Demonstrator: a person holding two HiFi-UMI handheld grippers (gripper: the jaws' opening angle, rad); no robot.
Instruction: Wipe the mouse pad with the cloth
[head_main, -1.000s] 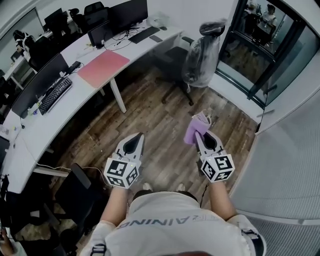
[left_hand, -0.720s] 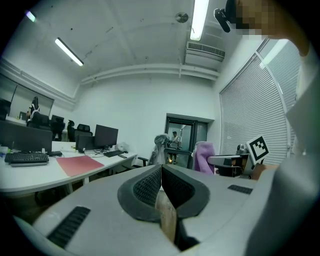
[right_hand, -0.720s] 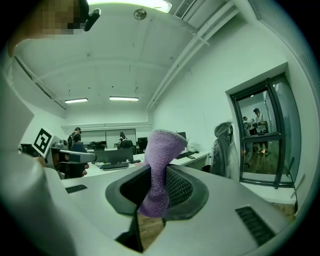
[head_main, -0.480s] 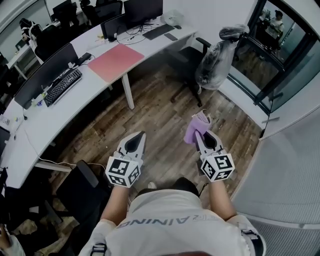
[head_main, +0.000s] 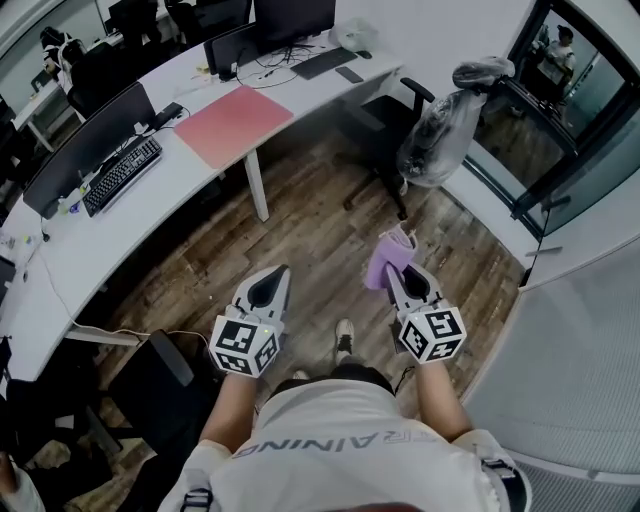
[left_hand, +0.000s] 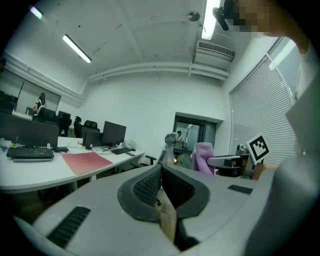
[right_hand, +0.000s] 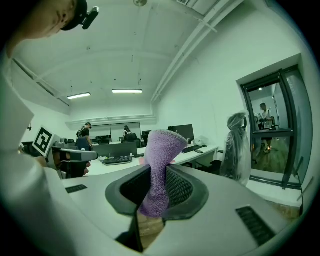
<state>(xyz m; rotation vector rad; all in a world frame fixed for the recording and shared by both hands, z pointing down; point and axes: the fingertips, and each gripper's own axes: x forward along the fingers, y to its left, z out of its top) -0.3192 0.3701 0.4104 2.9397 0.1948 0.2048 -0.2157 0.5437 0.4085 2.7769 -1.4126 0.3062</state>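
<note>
Our right gripper (head_main: 398, 272) clamps the purple cloth (head_main: 384, 260); our left gripper (head_main: 272, 280) is closed, holding nothing. The pink mouse pad (head_main: 233, 122) lies at the desk's (head_main: 150, 212) front edge, well apart across wooden floor (head_main: 300, 225), a plastic-wrapped chair (head_main: 440, 120) beside.

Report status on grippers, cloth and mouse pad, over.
Left gripper shut, empty. Right gripper shut on purple cloth. Pink mouse pad on white desk, well ahead, untouched. Wood floor between.

A keyboard (head_main: 120, 175) and monitors (head_main: 90, 145) sit on the curved white desk (head_main: 70, 250).
</note>
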